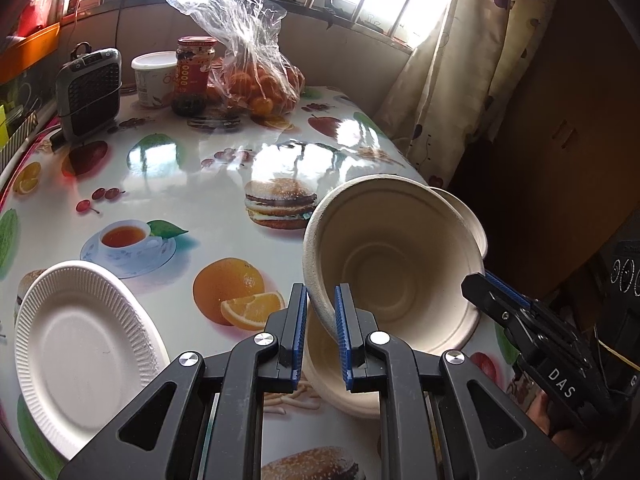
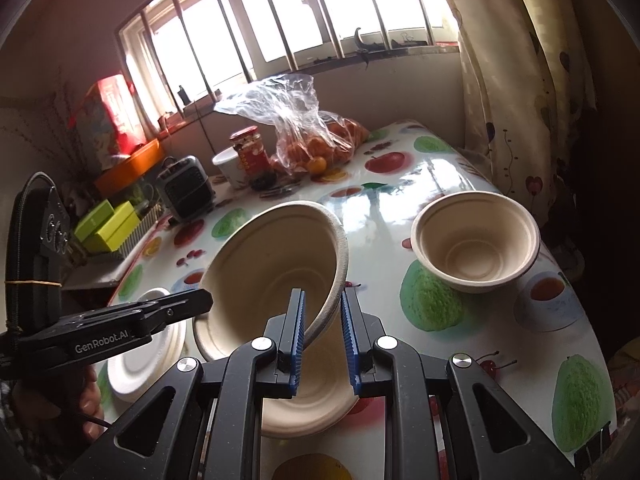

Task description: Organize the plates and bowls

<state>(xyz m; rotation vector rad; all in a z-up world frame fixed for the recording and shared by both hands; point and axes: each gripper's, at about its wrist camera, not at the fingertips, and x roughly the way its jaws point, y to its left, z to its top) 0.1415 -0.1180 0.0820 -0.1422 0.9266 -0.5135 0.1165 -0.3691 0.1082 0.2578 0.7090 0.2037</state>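
Three bowls in play, one plate stack-point off to the side. Tilted bowl (image 1: pixel 384 256) sits up on edge with its mouth facing the left camera, its low side dropping into the lower bowl (image 1: pixel 336 380) that rests on the table (image 1: pixel 180 184). Reads as a nesting step, mid-way.

Left gripper (image 1: pixel 321 312): jaws narrowed to a slim gap with the near rim wall between the blue pads, so it looks pinched on that rim. Right gripper (image 2: pixel 323 312): same setup on the opposite rim, nearly closed, wall running diagonally across the gap. Contact on the outer pad isn't fully clear, but I read it as gripping.

Why two-handed: pulp bowls are light and floppy, and a single rim pinch would let the bowl swing. Opposite-rim holds fix the tilt angle. The tilt likely lets one edge enter the lower bowl first so it can then lie flat.

Spare bowl (image 2: pixel 476 244) stands upright on the table, well apart to the right, probably next for the stack. White plate (image 1: pixel 80 344) lies flat on the left side, apart from the bowls, so sorting by type seems the intent.

Risk: the lower bowl isn't held, so a sideways push could slide it on the glossy cloth.
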